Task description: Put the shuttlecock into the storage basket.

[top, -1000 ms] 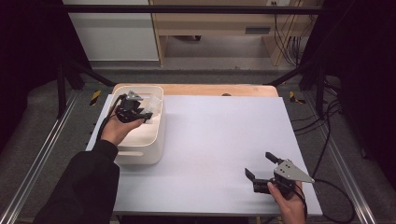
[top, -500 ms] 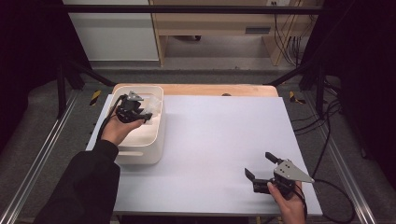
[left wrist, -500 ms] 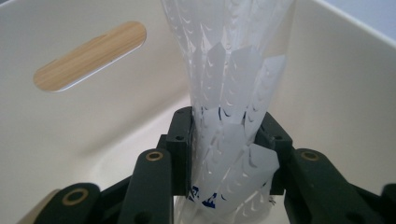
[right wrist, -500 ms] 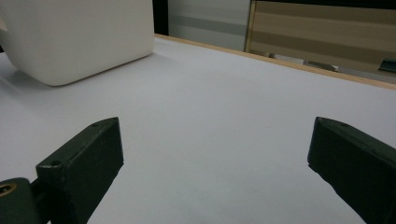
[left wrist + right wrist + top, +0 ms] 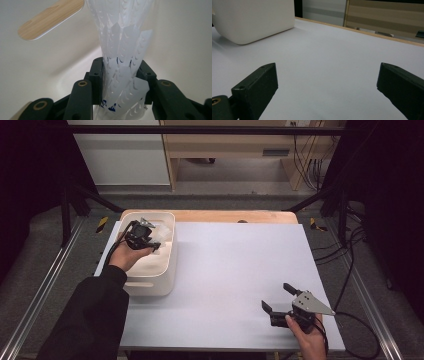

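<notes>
Left gripper clamped on plastic bundle inside white bin.
Tabletop (image 5: pixel 235 270) carries bin (image 5: pixel 165 270) at left; left gripper (image 5: pixel 122 82) fingers pinch the translucent plastic bundle (image 5: pixel 122 50) within it. Right gripper (image 5: pixel 280 300) fingers wide, holding nothing.

I am working at a white table (image 5: pixel 235 270) with a wooden far edge. Beyond it, grey floor (image 5: pixel 235 185) is stretching toward a wooden bench (image 5: pixel 240 147) and white cabinet (image 5: pixel 120 155); darkness is surrounding both sides.

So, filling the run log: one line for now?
left gripper: shut on plastic sleeve, in bin | right gripper: open, empty, over table
</notes>
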### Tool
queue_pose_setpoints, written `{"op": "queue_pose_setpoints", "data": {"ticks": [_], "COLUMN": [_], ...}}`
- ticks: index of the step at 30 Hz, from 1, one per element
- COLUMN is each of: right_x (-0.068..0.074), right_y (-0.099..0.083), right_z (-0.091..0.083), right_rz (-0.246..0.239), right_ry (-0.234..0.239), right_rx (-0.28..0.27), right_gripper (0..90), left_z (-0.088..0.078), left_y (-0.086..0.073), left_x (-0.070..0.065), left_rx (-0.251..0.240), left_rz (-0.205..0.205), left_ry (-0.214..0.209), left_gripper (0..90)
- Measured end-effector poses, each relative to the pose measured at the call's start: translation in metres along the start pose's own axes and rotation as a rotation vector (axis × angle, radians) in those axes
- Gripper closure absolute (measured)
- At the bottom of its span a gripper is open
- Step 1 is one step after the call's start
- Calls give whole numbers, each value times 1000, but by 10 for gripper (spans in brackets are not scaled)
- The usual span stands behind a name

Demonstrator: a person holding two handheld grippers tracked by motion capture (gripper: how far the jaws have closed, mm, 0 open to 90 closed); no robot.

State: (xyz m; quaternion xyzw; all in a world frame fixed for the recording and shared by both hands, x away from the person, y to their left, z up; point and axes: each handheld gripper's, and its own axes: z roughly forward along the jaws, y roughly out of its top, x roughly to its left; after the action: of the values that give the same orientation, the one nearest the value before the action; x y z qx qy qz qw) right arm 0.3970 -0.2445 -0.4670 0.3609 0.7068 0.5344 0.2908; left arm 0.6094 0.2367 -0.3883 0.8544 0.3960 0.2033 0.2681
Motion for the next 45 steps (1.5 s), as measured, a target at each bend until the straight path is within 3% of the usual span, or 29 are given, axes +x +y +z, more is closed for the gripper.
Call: {"op": "queue_pose_setpoints", "data": {"ticks": [14,45], "right_x": [2,3], "right_y": [0,0], "right_z": [1,2], "right_rz": [-11,-15], "right_ry": [1,3], "right_rx": [5,7], "right_gripper": [35,37], "left_z": [6,12], "left_y": [-1,-6], "left_x": [8,0], "left_rx": [6,78], "left_rz": [-13,22], "left_ry": [-22,-66], "left_gripper": [638,638]}}
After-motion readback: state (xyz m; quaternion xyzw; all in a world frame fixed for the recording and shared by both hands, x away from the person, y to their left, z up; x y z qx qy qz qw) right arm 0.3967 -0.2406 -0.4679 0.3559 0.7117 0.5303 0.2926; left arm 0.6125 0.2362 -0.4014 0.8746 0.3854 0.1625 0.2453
